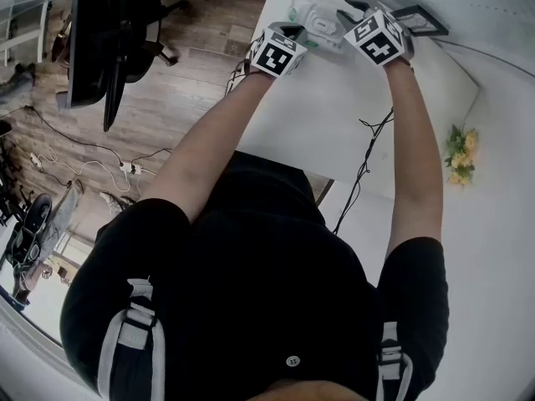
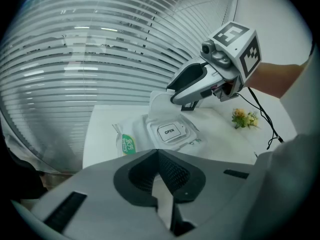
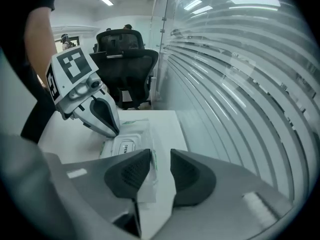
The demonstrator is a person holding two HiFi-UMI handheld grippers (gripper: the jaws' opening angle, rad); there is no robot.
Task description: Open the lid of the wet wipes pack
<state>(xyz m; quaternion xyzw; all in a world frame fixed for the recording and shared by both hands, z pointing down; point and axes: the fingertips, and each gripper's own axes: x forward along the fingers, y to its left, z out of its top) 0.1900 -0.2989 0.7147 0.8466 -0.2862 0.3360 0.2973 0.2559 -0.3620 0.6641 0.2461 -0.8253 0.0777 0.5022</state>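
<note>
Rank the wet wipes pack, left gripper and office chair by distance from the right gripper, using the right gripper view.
1. wet wipes pack: just ahead of and under the jaws.
2. left gripper: at the pack's far left side.
3. black office chair: farthest back, centre-left.

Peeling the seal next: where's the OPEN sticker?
The OPEN sticker sits atop the wet wipes pack, centre of the left gripper view, just below the right gripper.

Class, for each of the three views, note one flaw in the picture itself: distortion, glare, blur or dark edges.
Head view: fisheye bows the edges of the table. Left gripper view: the blinds bend into arcs, yet the wet wipes pack reads sharp. Right gripper view: light streaks glare on the glass.
</note>
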